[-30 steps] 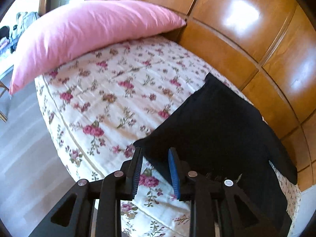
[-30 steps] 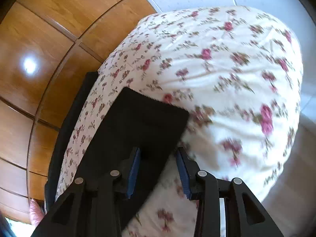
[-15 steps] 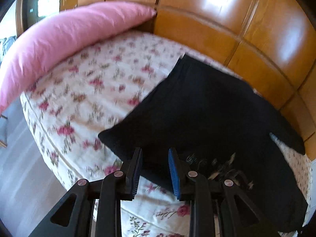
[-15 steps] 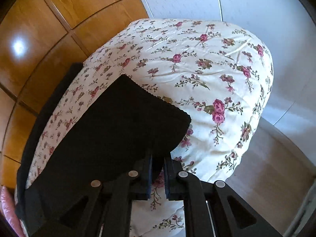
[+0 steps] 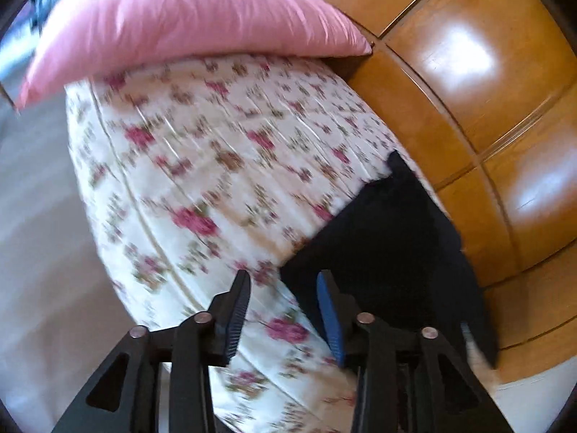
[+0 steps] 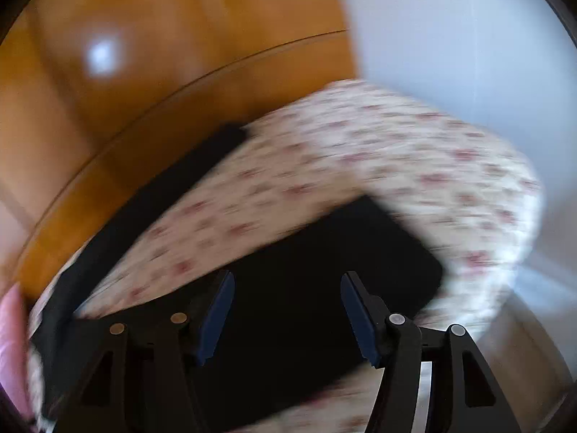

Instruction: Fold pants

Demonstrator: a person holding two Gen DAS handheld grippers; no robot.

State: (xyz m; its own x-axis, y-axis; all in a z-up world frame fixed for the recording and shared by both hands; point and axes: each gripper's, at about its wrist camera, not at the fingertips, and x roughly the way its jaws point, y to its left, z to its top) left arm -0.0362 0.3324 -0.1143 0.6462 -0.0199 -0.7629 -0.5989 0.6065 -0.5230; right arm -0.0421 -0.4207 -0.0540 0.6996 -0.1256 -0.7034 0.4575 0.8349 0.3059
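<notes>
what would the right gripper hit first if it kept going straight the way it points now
Most likely the black pants lying on the flowered bedspread. The right gripper is opening with nothing pinched, and dark cloth fills the gap ahead, though blur leaves the depth unclear.

One black pants (image 5: 382,249), one pink pillow (image 5: 187,18) (blurred), one floral bed (image 5: 216,166).

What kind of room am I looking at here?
Most likely a bedroom in a home. A bed with a flowered cover fills the view, a pink pillow lies at one end, and glossy wooden panels run along its far side. Black pants are spread on the cover.
</notes>
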